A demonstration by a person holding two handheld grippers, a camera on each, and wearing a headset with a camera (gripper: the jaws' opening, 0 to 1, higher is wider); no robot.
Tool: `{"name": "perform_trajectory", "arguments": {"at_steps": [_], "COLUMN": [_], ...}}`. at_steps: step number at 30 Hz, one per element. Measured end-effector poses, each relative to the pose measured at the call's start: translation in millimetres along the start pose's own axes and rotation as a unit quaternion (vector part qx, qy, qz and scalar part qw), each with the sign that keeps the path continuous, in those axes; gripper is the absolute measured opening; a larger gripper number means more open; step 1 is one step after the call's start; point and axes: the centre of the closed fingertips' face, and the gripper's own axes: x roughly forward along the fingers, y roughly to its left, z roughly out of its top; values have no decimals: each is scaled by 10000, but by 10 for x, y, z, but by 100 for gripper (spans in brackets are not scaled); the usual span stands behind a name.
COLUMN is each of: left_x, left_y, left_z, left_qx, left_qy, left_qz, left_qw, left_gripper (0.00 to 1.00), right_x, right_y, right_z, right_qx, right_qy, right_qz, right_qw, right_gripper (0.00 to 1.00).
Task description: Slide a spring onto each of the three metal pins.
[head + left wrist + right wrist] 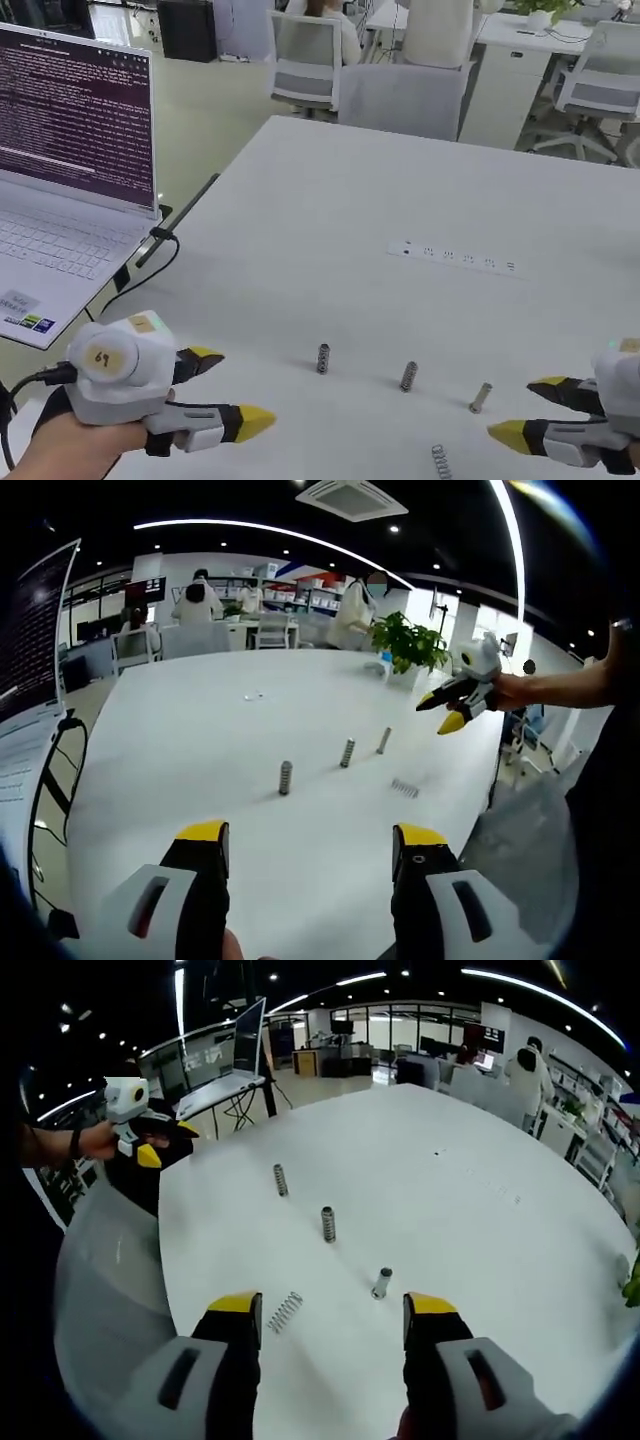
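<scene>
Three upright metal pins stand in a row on the white table (330, 220). The left pin (323, 358) and the middle pin (408, 376) each carry a spring. The right pin (480, 397) is bare. A loose spring (441, 461) lies flat near the front edge. My left gripper (235, 392) is open and empty, left of the row. My right gripper (525, 408) is open and empty, just right of the bare pin. In the right gripper view the bare pin (381, 1282) and loose spring (285, 1311) lie just ahead of the open gripper (333, 1310). The left gripper view shows the row (347, 752) beyond the open gripper (312, 840).
An open laptop (70, 170) stands at the table's left, with a black cable (150, 265) trailing beside it. A flush socket strip (455, 258) sits mid-table. Office chairs (400, 95) stand past the far edge. A potted plant (405, 645) stands at a table corner.
</scene>
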Motion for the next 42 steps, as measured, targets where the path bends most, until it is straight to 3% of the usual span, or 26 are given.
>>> {"name": "perform_trajectory", "arguments": {"at_steps": [9, 17, 29, 36, 42], "left_x": [11, -7, 48, 120, 249], "left_y": [28, 63, 8, -78, -216], "left_z": [54, 29, 59, 92, 151], "left_qx": [-12, -14, 23, 115, 359], "left_qy": [-52, -27, 2, 44, 153], "left_qz": [14, 25, -52, -173, -407], "left_qw": [10000, 10000, 10000, 9998, 9984], "left_gripper": [62, 63, 63, 63, 63], "right_x": [-180, -281, -377, -426, -431], "right_y": [11, 41, 165, 169, 196], "right_z": [-87, -224, -428, -457, -470], "right_qx": [316, 544, 768, 855, 836], "right_qy": [-253, -305, -279, -341, -333], "right_qz": [-202, -310, -329, -369, -350], "right_qw": [9990, 9976, 9961, 9951, 9953], "right_gripper": [59, 62, 66, 68, 69]}}
